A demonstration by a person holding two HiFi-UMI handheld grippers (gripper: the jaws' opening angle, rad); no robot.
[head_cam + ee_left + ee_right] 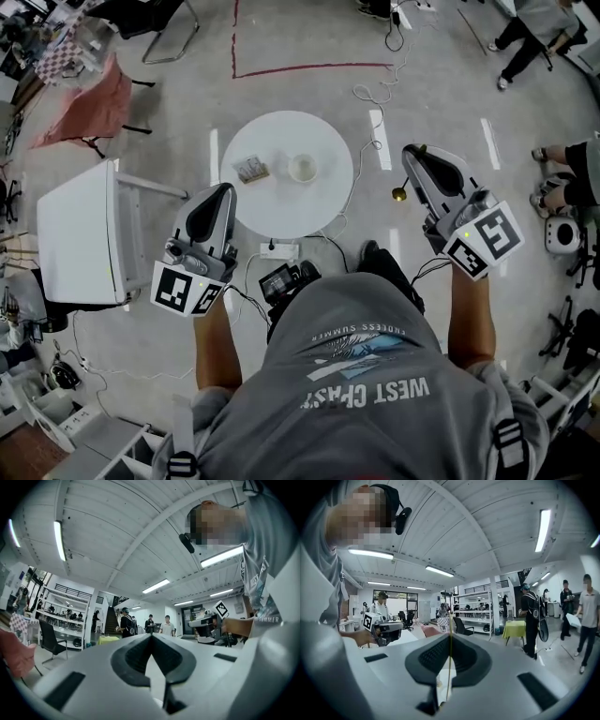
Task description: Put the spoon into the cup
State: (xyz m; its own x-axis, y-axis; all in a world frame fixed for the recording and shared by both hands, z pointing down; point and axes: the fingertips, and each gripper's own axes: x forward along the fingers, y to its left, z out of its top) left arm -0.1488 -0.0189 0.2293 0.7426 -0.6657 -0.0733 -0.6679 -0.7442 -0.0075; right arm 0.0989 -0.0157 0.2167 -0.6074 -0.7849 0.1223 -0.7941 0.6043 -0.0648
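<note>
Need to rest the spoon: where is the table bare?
The white table is bare across its far half and along the near rim below the cup. The middle is crowded: cup and a small packet side by side.

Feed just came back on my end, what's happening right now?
A person stands over the round white table, holding both grippers clear of it. The right gripper is shut on the thin gold spoon. The left gripper is shut and empty. The cup sits on the table beside a small item, with no spoon in it yet.
</note>
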